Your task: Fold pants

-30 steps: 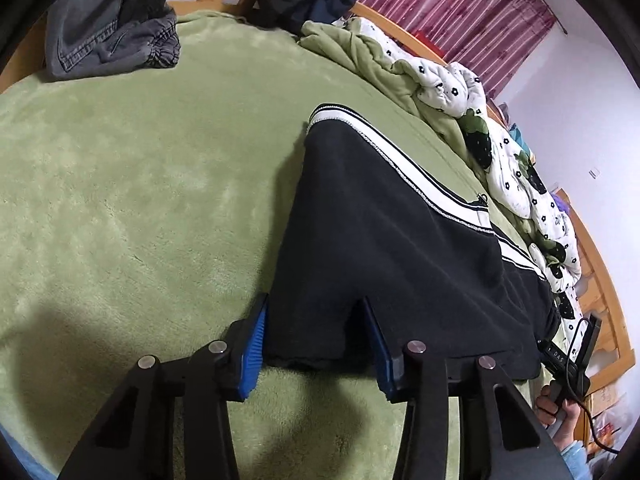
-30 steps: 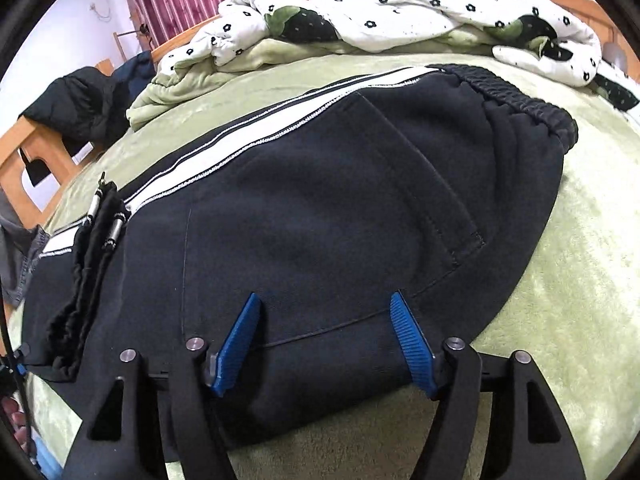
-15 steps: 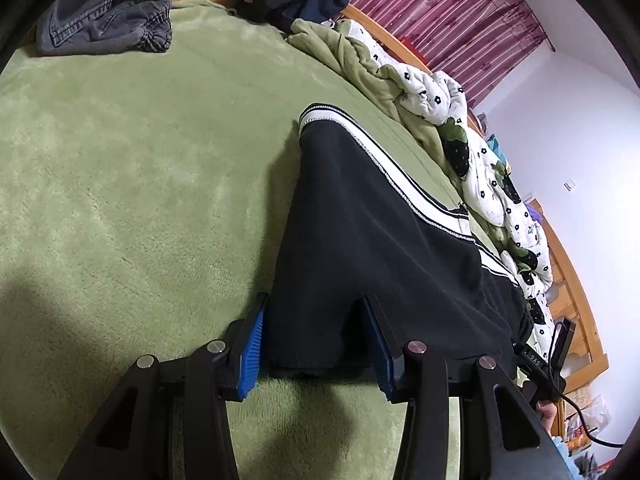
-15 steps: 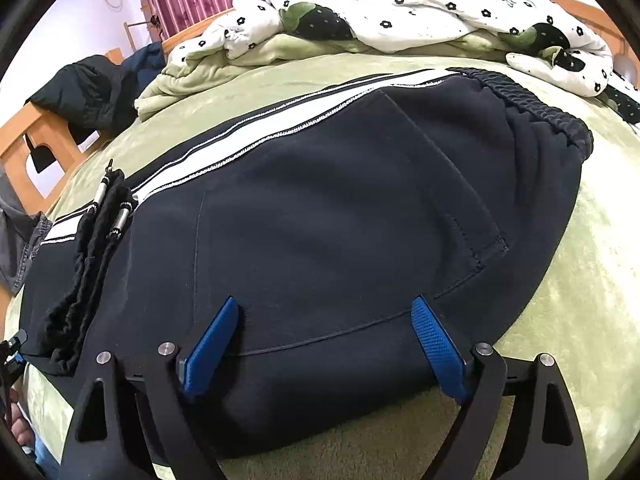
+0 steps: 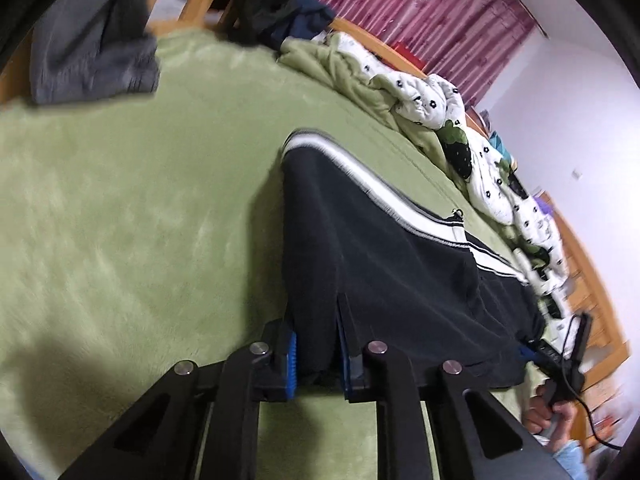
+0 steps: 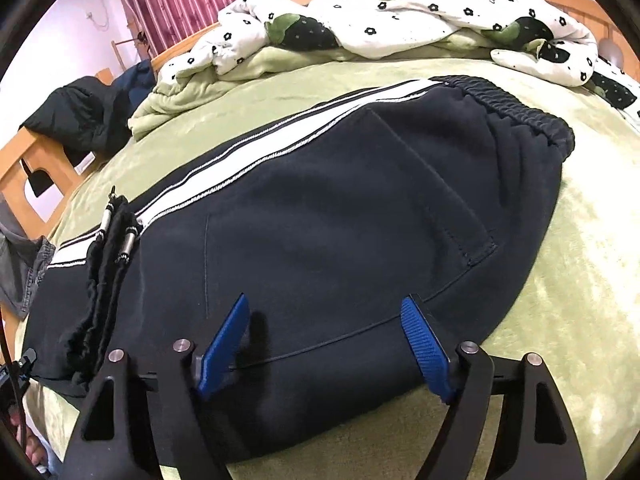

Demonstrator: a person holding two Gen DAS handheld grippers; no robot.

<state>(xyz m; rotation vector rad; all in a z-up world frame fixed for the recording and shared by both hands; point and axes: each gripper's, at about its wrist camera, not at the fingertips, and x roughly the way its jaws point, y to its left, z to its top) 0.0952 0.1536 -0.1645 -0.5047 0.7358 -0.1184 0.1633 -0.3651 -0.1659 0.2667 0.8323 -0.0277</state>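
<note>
Two grippers are seen at the near edge of a pair of black pants (image 6: 320, 232) that is laid flat on a bed covered by a green blanket (image 5: 132, 200). The left gripper (image 5: 316, 354) is pressed together on the hem end of the pants, a bunch of black cloth being pinched between its blue pads (image 5: 290, 360). The right gripper (image 6: 324, 344) is spread wide above the seat of the pants, and nothing is held between its blue pads (image 6: 424, 344); whether cloth is touched by them cannot be told. A white side stripe (image 6: 256, 160) is seen along the far edge of the pants, the elastic waistband (image 6: 516, 110) lies at the right in the right wrist view, and a drawstring with metal tips (image 6: 108, 248) is draped across the leg at the left. A white flowered quilt (image 6: 400, 20) is heaped at the far side of the bed. Grey jeans (image 5: 92, 48) are lying at the bed's far left corner in the left wrist view.
</note>
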